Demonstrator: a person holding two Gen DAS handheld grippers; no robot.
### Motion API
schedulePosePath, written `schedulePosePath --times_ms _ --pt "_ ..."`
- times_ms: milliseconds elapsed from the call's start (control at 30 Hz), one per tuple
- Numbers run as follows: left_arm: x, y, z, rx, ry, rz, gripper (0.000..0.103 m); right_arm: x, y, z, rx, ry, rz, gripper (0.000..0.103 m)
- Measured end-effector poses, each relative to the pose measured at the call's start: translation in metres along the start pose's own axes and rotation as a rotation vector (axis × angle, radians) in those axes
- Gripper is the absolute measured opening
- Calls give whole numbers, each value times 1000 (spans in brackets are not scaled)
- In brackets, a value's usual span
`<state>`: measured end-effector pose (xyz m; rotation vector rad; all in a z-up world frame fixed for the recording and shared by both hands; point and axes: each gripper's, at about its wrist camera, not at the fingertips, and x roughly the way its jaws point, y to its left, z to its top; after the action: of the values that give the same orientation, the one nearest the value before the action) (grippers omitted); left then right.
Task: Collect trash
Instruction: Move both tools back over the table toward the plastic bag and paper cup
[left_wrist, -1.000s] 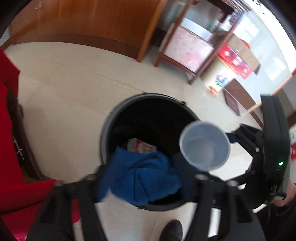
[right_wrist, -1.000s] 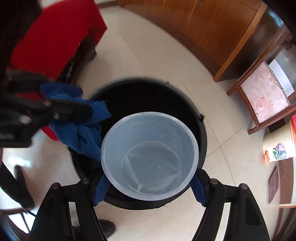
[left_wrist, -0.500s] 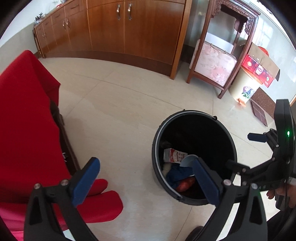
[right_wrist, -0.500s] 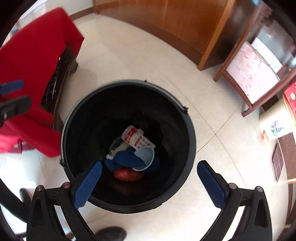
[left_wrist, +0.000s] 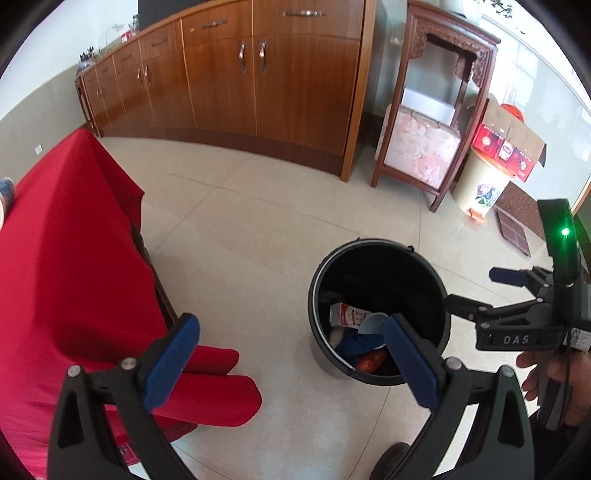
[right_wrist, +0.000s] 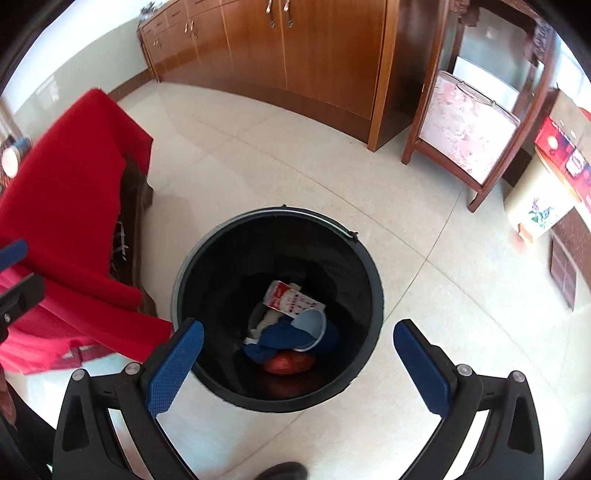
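One cup (right_wrist: 309, 328) lies tipped sideways in the bin (right_wrist: 365, 266), mouth facing left.

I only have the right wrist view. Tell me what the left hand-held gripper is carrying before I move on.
Observer: Nothing. The left hand-held gripper is open, with only floor between its fingers.
Operator: Give me its position against the bin.
Observer: It faces the red cloth and floor; the black bin sits ahead to its right, partly behind its right finger.
Operator: Check my unit's status light.
Observer: A green light glows on the right hand-held gripper.
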<state>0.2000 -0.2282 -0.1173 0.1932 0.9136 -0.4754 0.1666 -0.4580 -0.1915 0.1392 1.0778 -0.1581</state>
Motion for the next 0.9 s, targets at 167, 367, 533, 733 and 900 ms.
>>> schedulePosePath --times_ms 167,367,533,733,900 --pt "-19 5 3 -12 -36 11 101 -18 10 -5 32 -32 32 103" --pt "-45 15 1 -16 -86 57 101 -42 31 -5 34 -66 67 103" --pt "-67 33 -2 -56 -126 93 101 -69 57 3 16 -123 91 103" --pt "-94 68 -10 -127 -169 152 101 -97 92 14 -12 -202 143 103" --pt "-113 94 -19 -182 -199 195 101 -106 131 25 -42 -220 166 103"
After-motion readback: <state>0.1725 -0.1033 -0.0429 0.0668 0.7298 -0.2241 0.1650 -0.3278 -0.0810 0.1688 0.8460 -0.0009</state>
